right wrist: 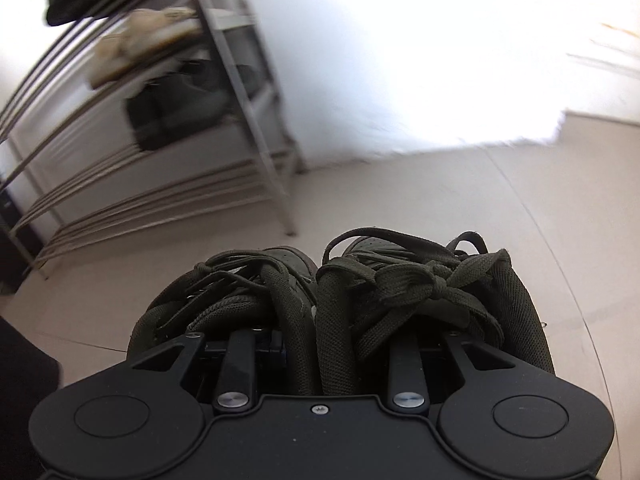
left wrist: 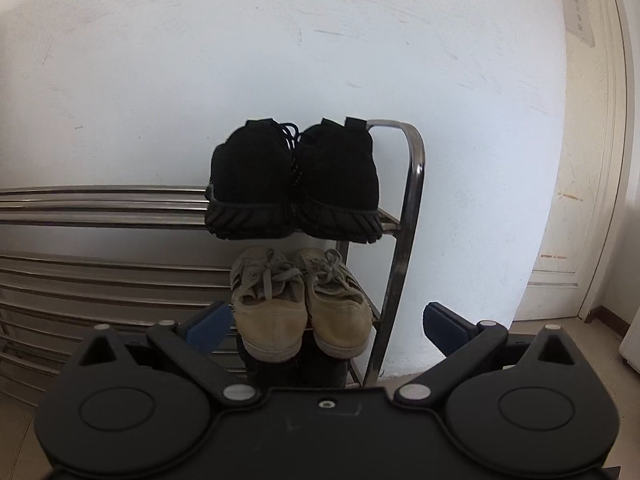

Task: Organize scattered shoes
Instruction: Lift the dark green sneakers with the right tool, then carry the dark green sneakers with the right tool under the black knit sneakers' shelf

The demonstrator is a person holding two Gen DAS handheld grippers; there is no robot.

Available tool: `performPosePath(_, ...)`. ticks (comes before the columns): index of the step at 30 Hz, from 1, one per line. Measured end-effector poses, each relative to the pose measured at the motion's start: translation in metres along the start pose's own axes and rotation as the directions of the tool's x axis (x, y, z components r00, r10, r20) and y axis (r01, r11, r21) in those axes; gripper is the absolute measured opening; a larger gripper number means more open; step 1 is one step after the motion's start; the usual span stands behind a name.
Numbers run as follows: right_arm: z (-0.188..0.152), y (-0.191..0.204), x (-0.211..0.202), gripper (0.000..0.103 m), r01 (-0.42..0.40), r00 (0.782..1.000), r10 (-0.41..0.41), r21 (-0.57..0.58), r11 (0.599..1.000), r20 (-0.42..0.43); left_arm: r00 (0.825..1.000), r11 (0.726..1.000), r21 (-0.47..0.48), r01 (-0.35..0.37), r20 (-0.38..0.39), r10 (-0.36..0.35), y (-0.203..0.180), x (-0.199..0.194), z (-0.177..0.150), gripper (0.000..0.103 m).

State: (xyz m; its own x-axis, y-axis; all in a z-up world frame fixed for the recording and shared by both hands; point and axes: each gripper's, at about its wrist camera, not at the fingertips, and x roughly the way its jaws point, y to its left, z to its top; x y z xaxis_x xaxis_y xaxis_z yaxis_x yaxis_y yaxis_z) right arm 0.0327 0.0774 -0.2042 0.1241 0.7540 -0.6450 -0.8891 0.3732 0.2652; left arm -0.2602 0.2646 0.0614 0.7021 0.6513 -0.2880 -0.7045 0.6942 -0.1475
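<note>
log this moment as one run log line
right tool: shut on dark shoe pair | left tool: open | rack: black pair above beige pair

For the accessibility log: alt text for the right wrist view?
The right gripper grips a pair of dark lace-up shoes above a pale floor. Upper left, blurred, a metal shoe rack holds more shoes.

Black suede shoes [left wrist: 294, 184] with ribbed soles; beige canvas sneakers [left wrist: 304, 308], grey laces; dark olive laced shoes [right wrist: 340, 300]; silver steel rack [left wrist: 408, 208]; white wall [left wrist: 240, 40].
</note>
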Motion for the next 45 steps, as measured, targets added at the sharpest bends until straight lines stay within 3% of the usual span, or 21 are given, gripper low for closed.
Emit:
performPosePath(5,0.045,0.037,0.036,0.027,-0.114,0.993,0.114,-0.023,0.993,-0.017,1.000,0.996,-0.094,-0.010,0.008,0.011,0.031,-0.004,0.007,0.103)
performPosePath(11,0.071,0.093,0.077,0.027,-0.195,0.981,0.195,-0.076,0.978,-0.005,0.996,0.989,-0.140,-0.053,0.068,0.063,0.063,-0.021,0.016,0.103)
performPosePath(19,0.097,0.164,0.067,0.027,-0.332,0.943,0.332,-0.122,0.935,-0.024,0.982,0.981,-0.158,-0.111,0.138,0.133,0.083,-0.041,0.024,0.103)
performPosePath(24,0.124,0.215,0.045,0.027,-0.391,0.916,0.400,-0.176,0.903,0.019,0.953,0.965,-0.200,-0.172,0.216,0.215,0.098,-0.061,0.028,0.103)
performPosePath(28,0.146,0.256,0.030,0.027,-0.414,0.897,0.438,-0.235,0.879,0.057,0.935,0.946,-0.239,-0.220,0.225,0.274,0.113,-0.071,0.031,0.103)
performPosePath(34,0.182,0.302,0.030,0.027,-0.443,0.871,0.478,-0.235,0.865,0.118,0.907,0.906,-0.336,-0.259,0.238,0.347,0.139,-0.087,0.033,0.103)
performPosePath(39,0.214,0.334,0.034,0.028,-0.389,0.885,0.428,-0.216,0.896,0.182,0.896,0.896,-0.364,-0.256,0.257,0.361,0.148,-0.097,0.032,0.103)
performPosePath(45,0.243,0.371,0.064,0.028,-0.222,0.933,0.273,-0.222,0.949,0.234,0.902,0.905,-0.359,-0.229,0.271,0.336,0.151,-0.097,0.033,0.103)
